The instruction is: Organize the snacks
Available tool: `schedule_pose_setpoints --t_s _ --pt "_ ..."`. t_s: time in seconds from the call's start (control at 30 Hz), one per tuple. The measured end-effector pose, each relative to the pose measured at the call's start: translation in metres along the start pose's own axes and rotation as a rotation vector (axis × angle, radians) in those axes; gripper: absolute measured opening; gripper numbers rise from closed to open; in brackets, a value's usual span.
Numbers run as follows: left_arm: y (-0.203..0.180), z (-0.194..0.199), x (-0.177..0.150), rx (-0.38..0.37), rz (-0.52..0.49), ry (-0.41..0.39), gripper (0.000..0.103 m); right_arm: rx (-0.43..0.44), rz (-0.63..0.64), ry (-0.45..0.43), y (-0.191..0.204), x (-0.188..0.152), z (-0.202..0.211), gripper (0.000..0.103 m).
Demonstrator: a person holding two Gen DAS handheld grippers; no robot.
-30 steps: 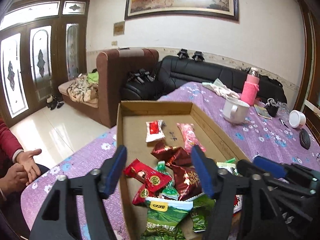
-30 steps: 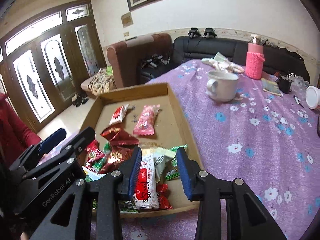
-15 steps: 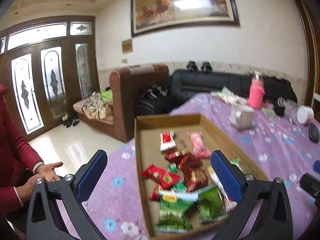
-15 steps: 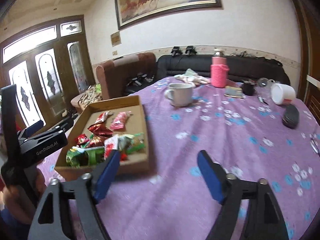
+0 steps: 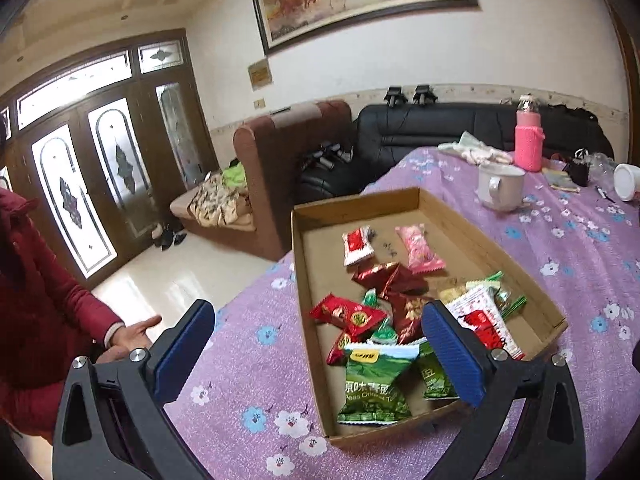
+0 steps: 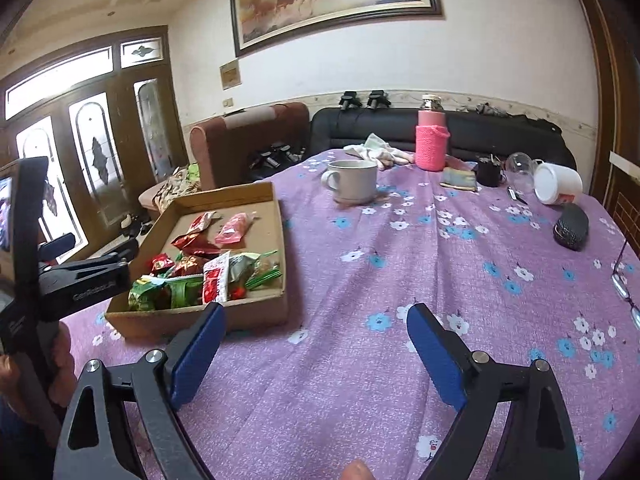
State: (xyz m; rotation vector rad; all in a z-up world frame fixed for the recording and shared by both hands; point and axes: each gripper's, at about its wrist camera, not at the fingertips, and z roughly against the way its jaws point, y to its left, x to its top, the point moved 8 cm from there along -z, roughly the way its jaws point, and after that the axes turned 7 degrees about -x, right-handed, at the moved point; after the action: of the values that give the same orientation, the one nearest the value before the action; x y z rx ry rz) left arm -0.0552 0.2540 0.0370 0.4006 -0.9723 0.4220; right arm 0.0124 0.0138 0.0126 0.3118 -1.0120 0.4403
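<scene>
Left gripper has its jaws flung wide, having just been opening, and nothing is clamped between them. Its right pad overlaps the snack pile in the camera's line of sight, and whether it touches is not clear. Right gripper is spread wide too, its jaws having just been opening further, with only bare purple floral tablecloth in the gap.

Out from the left jaws, the cardboard tray sits at about one o'clock. Inside, a green pea packet lies at the near end, a red packet just beyond it, dark red foil wrappers in the middle, and a white-and-red bar toward the right wall. At the far end lie a small red-and-white sachet and a pink candy wrapper, side by side.

From the right gripper the tray is at ten o'clock, well clear of the jaws. A white mug stands at twelve o'clock, a pink-sleeved bottle beyond it, and a black glasses case at two o'clock. A person in a red sleeve stands at nine o'clock of the left gripper.
</scene>
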Motion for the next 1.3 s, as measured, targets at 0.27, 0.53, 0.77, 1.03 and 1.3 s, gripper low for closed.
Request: schedule_pose_setpoints --t_s 0.27,0.53,0.77,1.03,1.3 --pt "-0.001 -0.006 -0.002 0.031 -0.008 0.021 0.103 -0.001 0.016 0.012 0.004 -0.003 -0.002 0.094" --pt "-0.002 -0.006 -0.004 0.027 -0.010 0.023 0.103 -0.005 0.023 0.018 0.005 -0.004 -0.002 0.094" --pt "-0.002 -0.007 -0.007 0.034 -0.010 0.029 0.103 -0.012 0.028 0.023 0.005 -0.005 -0.004 0.094" --pt "0.000 -0.008 -0.009 0.035 -0.007 0.037 0.103 -0.013 0.038 0.026 0.007 -0.006 -0.004 0.094" --pt "0.002 -0.007 -0.011 0.045 -0.006 0.039 0.103 -0.014 0.040 0.032 0.006 -0.007 -0.006 0.094"
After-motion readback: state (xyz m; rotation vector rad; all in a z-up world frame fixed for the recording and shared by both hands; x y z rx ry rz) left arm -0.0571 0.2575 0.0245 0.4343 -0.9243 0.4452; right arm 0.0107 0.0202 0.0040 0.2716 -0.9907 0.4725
